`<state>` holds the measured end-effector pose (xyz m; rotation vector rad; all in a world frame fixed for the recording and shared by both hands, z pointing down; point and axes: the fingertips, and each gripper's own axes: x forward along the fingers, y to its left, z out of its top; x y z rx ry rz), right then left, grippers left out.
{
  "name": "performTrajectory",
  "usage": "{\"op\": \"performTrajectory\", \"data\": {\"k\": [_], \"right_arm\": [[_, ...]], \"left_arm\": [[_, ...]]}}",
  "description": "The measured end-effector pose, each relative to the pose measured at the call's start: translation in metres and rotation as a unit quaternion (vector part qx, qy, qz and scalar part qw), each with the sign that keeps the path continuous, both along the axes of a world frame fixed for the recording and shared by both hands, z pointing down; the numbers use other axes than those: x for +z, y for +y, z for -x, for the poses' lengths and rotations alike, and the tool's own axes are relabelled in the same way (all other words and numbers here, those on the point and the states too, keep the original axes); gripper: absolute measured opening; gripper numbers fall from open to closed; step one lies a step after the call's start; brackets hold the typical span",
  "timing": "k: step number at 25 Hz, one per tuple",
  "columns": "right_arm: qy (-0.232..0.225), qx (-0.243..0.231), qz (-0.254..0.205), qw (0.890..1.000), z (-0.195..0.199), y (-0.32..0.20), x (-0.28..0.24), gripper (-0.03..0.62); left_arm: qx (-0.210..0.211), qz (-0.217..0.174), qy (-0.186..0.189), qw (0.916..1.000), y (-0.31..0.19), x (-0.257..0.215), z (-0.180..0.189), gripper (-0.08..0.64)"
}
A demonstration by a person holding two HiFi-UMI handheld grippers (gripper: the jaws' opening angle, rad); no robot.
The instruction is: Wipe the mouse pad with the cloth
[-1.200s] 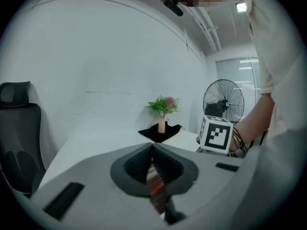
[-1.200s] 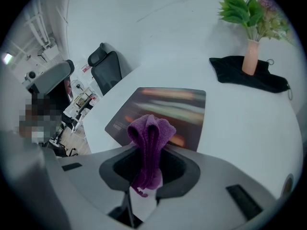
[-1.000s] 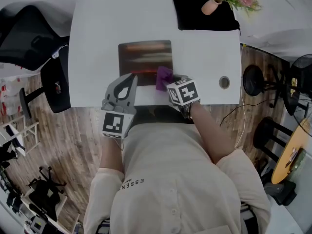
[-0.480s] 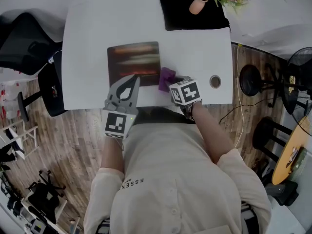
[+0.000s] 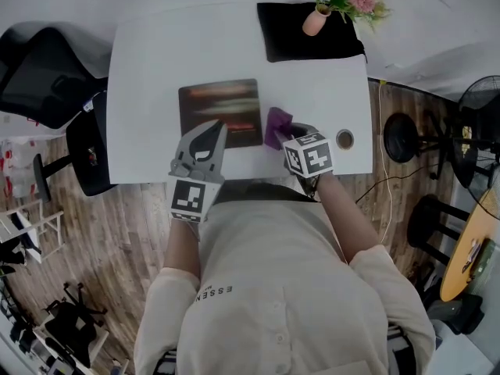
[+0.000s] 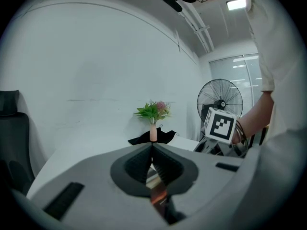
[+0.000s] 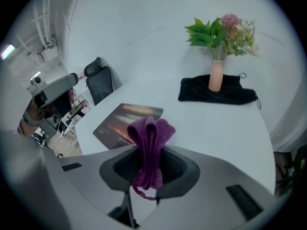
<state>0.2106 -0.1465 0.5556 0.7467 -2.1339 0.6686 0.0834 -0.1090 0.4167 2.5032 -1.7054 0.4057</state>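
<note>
On the white table, towards its near edge: a dark mouse pad, flat, reddish streaks across its print. Just right of the pad, over bare tabletop: a purple cloth, pinched in the right gripper. In the right gripper view, jaws clamped tight on the cloth's middle, folded top bunched above them, loose end and a thin thread hanging below. Pad off to the left and ahead there, apart from the cloth. Cannot tell whether the cloth touches the table.

Over the pad's near edge: the left gripper, pointing away from the person. In the left gripper view, jaws pressed together with nothing between them, only a thin slit showing a strip of the pad beneath.

At the table's far edge: a black cloth spread flat, and on it a pink vase with green leaves and pink flowers, upright. Close to the right gripper, on the tabletop: a round grommet. Left of the table: a black office chair. Right of it, on the wooden floor: a standing fan.
</note>
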Motion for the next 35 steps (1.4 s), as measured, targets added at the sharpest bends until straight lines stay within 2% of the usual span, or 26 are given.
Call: {"op": "performTrajectory", "data": {"k": [5, 11, 14, 20, 27, 35], "right_arm": [[-0.02, 0.0, -0.081, 0.997, 0.022, -0.021, -0.044, 0.104], [-0.076, 0.037, -0.147, 0.985, 0.045, -0.041, -0.102, 0.104], [-0.11, 0.049, -0.186, 0.975, 0.055, -0.047, -0.134, 0.103], [-0.17, 0.067, -0.263, 0.947, 0.067, -0.052, -0.193, 0.1], [-0.194, 0.073, -0.338, 0.918, 0.07, -0.05, -0.235, 0.095], [-0.182, 0.083, -0.388, 0.9, 0.071, -0.046, -0.241, 0.089]], "left_arm": [[0.0, -0.017, -0.013, 0.9998, -0.008, -0.021, 0.024, 0.002], [0.001, -0.044, -0.026, 0.9987, -0.021, -0.05, 0.059, 0.002], [-0.001, -0.059, -0.027, 0.9979, -0.026, -0.064, 0.075, 0.002], [0.004, -0.083, -0.036, 0.9959, -0.028, -0.088, 0.096, 0.002], [-0.002, -0.095, -0.019, 0.9953, -0.026, -0.1, 0.119, 0.002], [-0.01, -0.095, -0.009, 0.9954, -0.021, -0.104, 0.132, 0.002]]}}
